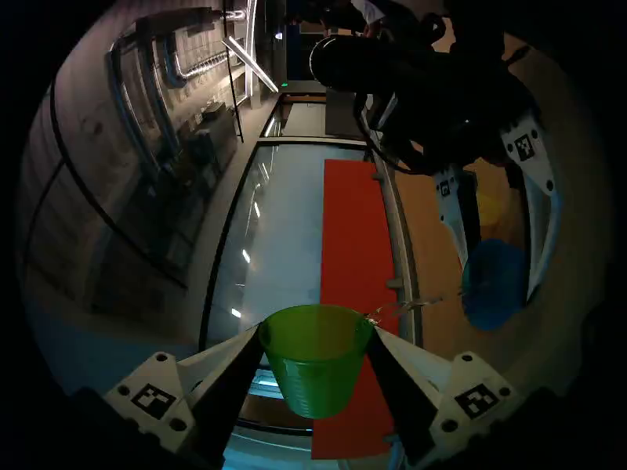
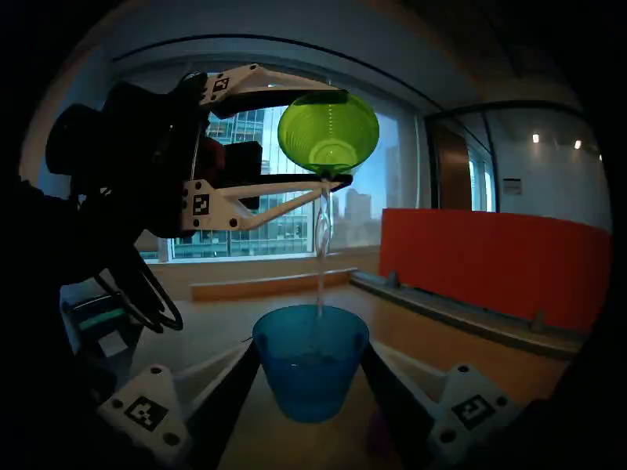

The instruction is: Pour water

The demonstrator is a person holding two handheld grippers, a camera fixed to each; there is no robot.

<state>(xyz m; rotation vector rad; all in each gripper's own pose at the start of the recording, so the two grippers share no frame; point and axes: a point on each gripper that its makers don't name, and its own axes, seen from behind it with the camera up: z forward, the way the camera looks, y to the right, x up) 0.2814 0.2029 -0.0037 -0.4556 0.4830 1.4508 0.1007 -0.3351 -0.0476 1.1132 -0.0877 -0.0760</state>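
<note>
— Left gripper view first: what am I holding?

— My left gripper [image 1: 316, 345] is clamped on the translucent green plastic cup [image 1: 316, 374], one finger pressing on each side. The cup is tipped, with its rim pointing towards the right gripper [image 1: 499, 274]. That gripper grasps the translucent blue plastic cup [image 1: 494, 286] just past the rim, over the wooden worktop [image 1: 427, 258] beside the red divider panel [image 1: 353, 235]. A thin thread of water [image 1: 407, 307] links the two cups.

— And the right gripper view?

— My right gripper [image 2: 311, 352] squeezes the blue cup [image 2: 310, 380] upright, left of the panel [image 2: 501, 258] along the worktop's [image 2: 439, 337] right edge. The left gripper [image 2: 345, 137] holds the green cup [image 2: 329, 129] directly above, its axis nearly level and its mouth facing me. The water [image 2: 321, 251] falls straight into the blue cup. I judge the pour depends on keeping that lip plumb overhead.
</note>
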